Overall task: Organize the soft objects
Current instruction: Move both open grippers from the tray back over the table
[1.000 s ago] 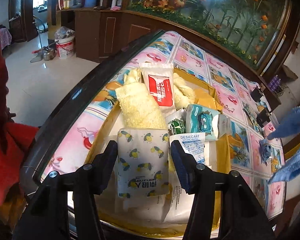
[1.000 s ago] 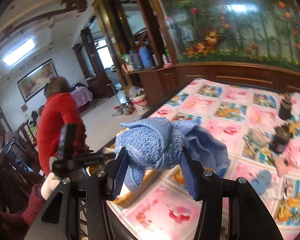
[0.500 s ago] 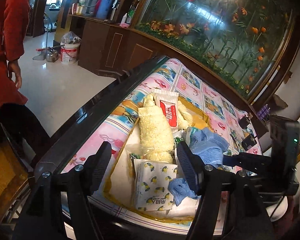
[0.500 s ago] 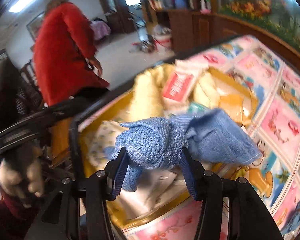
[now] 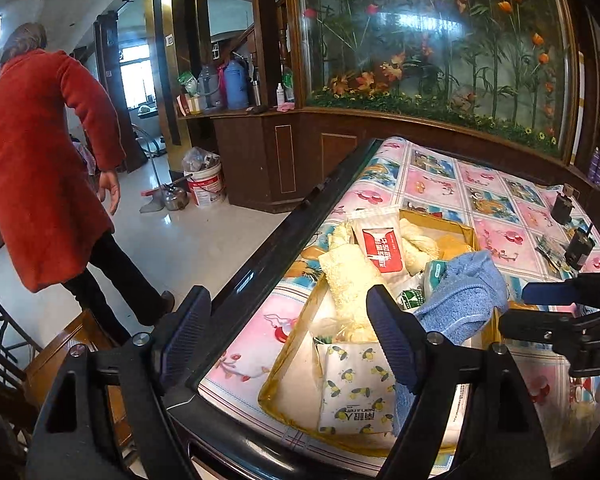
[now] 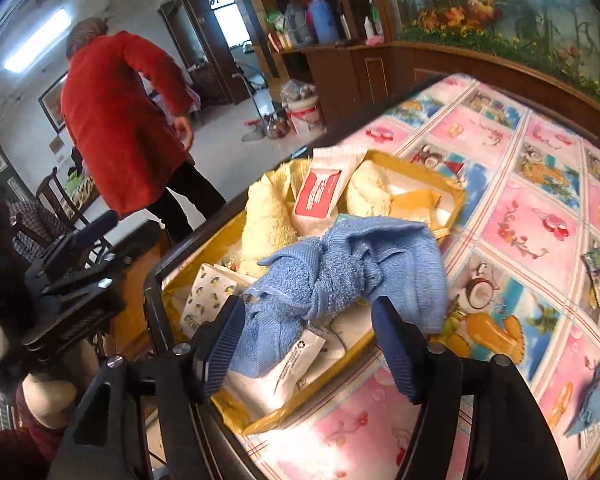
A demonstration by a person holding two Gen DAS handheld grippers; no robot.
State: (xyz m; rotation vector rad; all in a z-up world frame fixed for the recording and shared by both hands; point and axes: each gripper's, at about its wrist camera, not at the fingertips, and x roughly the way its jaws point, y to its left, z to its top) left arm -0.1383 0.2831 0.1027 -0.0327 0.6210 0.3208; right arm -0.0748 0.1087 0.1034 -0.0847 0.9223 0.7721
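Observation:
A yellow tray [image 5: 276, 372] [image 6: 256, 424] at the table's near corner holds soft things: a pale yellow towel [image 5: 352, 276] [image 6: 266, 220], a red-and-white pack [image 5: 382, 248] [image 6: 320, 194] and a lemon-print pack [image 5: 356, 392] [image 6: 204, 296]. A bunched blue towel [image 5: 460, 296] [image 6: 340, 272] rests on top of that pile. My right gripper [image 6: 310, 344] [image 5: 540, 308] is open just behind it, its pads spread wider than the towel's bunch. My left gripper [image 5: 288, 340] is open and holds nothing, back over the table's dark edge.
A white desiccant pack [image 6: 284, 372] lies under the blue towel. A small blue cloth [image 6: 596, 404] sits on the patterned tablecloth [image 6: 520, 216] at right. A person in a red coat [image 5: 40, 168] stands on the floor at left. Dark small items [image 5: 576, 240] stand far right.
The right gripper carried the blue towel over the tray, lowered it onto the pile and opened. The left gripper drew back from the lemon-print pack toward the table edge.

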